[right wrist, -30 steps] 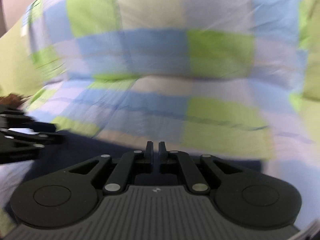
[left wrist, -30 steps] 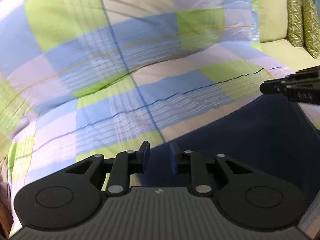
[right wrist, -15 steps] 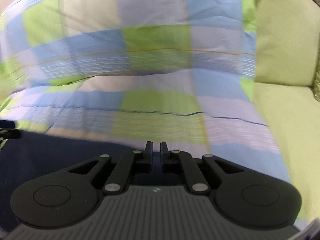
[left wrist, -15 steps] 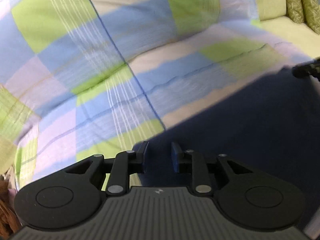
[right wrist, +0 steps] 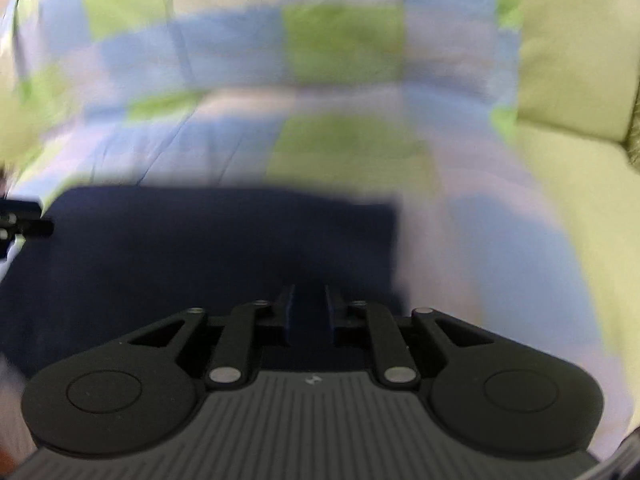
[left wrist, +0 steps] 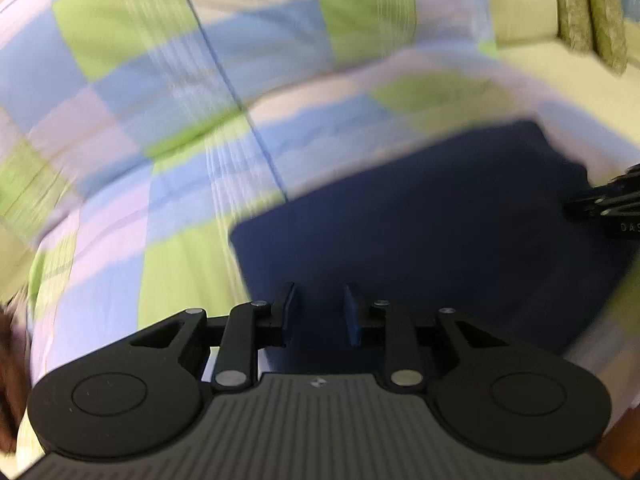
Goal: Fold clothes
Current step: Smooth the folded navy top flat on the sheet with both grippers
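The left gripper (left wrist: pixel 318 312) hovered over the near left part of the dark blue garment (left wrist: pixel 420 232), its jaws parted with nothing clamped between them; they had just been opening a little further. The right gripper (right wrist: pixel 308 312) stood over the near right part of the same garment (right wrist: pixel 208 248), jaws apart by a narrower gap and likewise empty; they too had just been opening, from almost closed a second before. Each tool showed at the edge of the other's view, so the pair flanked the cloth from its two sides. That spacing suited a two-handed fold: one grip per side keeps an edge straight as it is carried over.

The garment lay flat as a compact, roughly rectangular block on the checked bedsheet (left wrist: pixel 160 160) of blue, green and lilac squares, which covered the seat and back of a pale green sofa (right wrist: pixel 560 160). Two patterned cushions (left wrist: pixel 588 12) stood at the far right. The squared outline suggested that at least one fold was already made.

Compared with the earlier frames, far more of the blue cloth was visible: both its far corners now appeared, where only a near strip showed before. Both views were blurred.
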Action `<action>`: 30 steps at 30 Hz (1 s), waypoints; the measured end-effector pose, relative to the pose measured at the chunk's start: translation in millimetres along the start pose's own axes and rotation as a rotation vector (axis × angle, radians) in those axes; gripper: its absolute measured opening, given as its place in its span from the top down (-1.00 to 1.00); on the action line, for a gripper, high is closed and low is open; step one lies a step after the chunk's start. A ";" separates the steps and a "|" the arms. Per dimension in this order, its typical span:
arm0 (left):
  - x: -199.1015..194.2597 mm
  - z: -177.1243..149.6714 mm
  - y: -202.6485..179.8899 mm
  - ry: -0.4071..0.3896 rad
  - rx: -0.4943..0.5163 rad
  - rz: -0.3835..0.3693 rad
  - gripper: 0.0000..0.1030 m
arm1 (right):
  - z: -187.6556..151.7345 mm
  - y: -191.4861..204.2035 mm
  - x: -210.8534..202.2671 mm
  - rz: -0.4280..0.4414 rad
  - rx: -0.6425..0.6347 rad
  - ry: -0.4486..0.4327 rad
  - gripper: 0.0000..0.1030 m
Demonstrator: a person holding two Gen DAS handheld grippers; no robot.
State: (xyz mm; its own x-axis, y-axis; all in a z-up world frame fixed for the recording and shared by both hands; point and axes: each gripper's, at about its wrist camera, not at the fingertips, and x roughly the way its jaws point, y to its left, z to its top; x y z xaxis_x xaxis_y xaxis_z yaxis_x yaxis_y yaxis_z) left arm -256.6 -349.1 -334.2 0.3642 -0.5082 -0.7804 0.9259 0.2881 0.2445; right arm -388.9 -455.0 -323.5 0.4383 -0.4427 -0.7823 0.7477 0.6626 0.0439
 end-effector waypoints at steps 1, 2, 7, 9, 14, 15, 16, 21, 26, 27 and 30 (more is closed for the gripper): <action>-2.5 -5.0 -1.1 0.007 -0.006 0.016 0.35 | -9.9 -2.1 0.4 -0.034 0.001 0.014 0.78; -7.2 -5.4 -0.1 0.011 -0.022 0.022 0.35 | -14.3 -6.0 -4.5 -0.059 0.009 0.011 0.76; -40.7 -6.0 -3.7 -0.027 -0.104 0.011 0.38 | -10.1 -13.0 -40.2 -0.127 -0.006 -0.009 0.70; -48.2 -9.1 -9.6 -0.033 -0.129 -0.016 0.37 | -6.6 -7.6 -55.6 -0.066 -0.015 -0.060 0.70; -23.0 -27.5 -15.6 0.112 -0.222 -0.031 0.38 | -26.6 13.3 -52.0 0.040 -0.100 0.000 0.64; -20.6 -27.1 -15.2 0.130 -0.230 -0.032 0.38 | -34.0 10.9 -44.2 0.042 -0.090 0.031 0.64; -22.0 -21.5 -13.6 0.143 -0.232 -0.033 0.38 | -38.6 9.1 -39.3 0.044 -0.083 0.049 0.64; -34.8 10.1 6.5 0.224 -0.356 -0.078 0.36 | -18.7 11.8 -50.9 0.051 -0.075 0.035 0.63; -21.6 10.7 3.5 0.303 -0.389 -0.098 0.34 | -9.3 19.9 -65.2 0.069 -0.016 0.003 0.63; -16.5 7.0 0.5 0.320 -0.383 -0.097 0.34 | -10.4 20.9 -61.9 0.064 -0.004 0.011 0.63; -12.3 4.6 -2.6 0.316 -0.369 -0.088 0.33 | -16.3 22.9 -43.4 0.040 0.031 0.049 0.63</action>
State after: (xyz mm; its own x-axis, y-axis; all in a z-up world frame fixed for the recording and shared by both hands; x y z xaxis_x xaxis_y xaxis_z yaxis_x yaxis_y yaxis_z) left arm -263.0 -347.3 -322.6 0.1852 -0.2884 -0.9394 0.8335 0.5525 -0.0053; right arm -399.0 -410.7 -298.7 0.4437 -0.3855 -0.8090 0.7453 0.6600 0.0943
